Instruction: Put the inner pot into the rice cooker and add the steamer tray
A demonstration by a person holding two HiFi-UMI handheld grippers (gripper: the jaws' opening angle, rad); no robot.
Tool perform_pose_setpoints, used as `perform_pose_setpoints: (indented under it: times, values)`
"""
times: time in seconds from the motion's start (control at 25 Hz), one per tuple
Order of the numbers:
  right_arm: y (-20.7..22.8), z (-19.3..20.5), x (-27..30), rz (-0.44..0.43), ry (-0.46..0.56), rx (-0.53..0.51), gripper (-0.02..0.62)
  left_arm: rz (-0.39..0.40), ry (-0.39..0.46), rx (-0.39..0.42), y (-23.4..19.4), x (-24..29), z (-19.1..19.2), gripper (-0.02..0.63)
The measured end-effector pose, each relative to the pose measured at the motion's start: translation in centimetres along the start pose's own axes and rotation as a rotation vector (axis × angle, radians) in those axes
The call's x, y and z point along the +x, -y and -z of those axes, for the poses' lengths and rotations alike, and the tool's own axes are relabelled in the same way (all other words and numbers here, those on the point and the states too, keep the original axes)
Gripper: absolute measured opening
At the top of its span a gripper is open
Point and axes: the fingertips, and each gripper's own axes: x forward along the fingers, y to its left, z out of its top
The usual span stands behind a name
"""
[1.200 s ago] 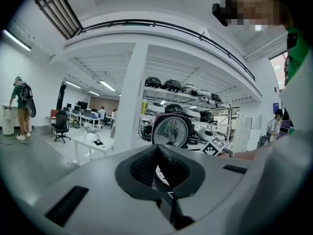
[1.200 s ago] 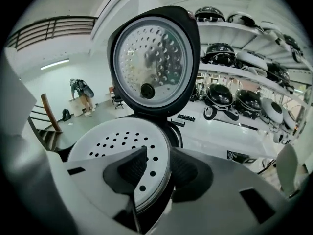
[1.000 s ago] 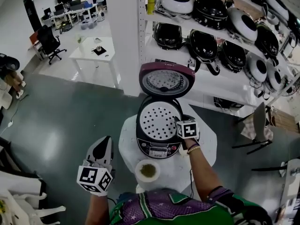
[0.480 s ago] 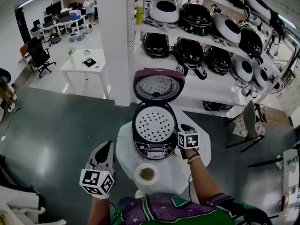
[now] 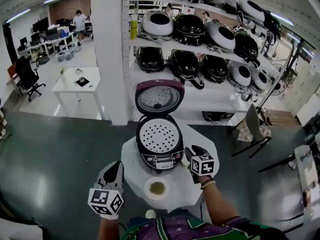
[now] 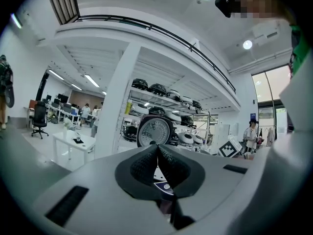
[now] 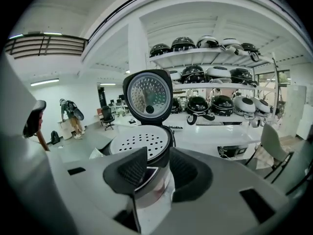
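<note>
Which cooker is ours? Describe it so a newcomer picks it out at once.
In front of the white shelves of black and white cookers stands a small round table. Our cooker sits on it, just beyond a small bowl. It is the only maroon one, with its lid raised and a white perforated tray in its mouth.

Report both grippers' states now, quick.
Left gripper: jaws closed, empty.
Right gripper: jaws apart, have just been closing slightly, holding nothing; the rice cooker only shows beyond the gap.

1 stmr tray [image 5: 158, 135], 1 bowl [image 5: 157, 188]
</note>
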Motion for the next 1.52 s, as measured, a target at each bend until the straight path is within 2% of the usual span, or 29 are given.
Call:
perform_pose_setpoints:
  times: [0.28, 0.56, 0.92, 1.16, 1.36, 1.52]
  values:
    - [-1.7, 0.5, -5.8, -0.005, 0.048, 0.012, 0.15, 0.044, 0.0, -0.028, 0.5, -2.3, 0.9, 0.021]
    - [-2.3, 0.3, -11.8, -0.052, 0.113, -0.002, 0.15, 0.033, 0.022, 0.003, 3.3, -5.6, 0.4, 0.021]
    - [-0.9, 2.0, -23.7, -0.111, 0.221, -0.004, 0.15, 0.038, 0.042, -0.001, 13.8, -11.0, 2.4, 0.021]
    - [1.8, 5.0, -32.5, -0.105, 0.285, -0.013, 0.15, 0.049, 0.056, -0.015, 20.6, -15.6, 4.0, 0.021]
    - [4.1, 6.9, -37.7, -0.096, 0.334, -0.015, 0.15, 0.04, 0.077, 0.036, 25.4, -18.7, 4.1, 0.021]
    - [4.1, 7.1, -42.0, -0.113, 0.388, -0.021, 0.15, 0.029, 0.116, 0.067, 28.1, -20.7, 3.3, 0.021]
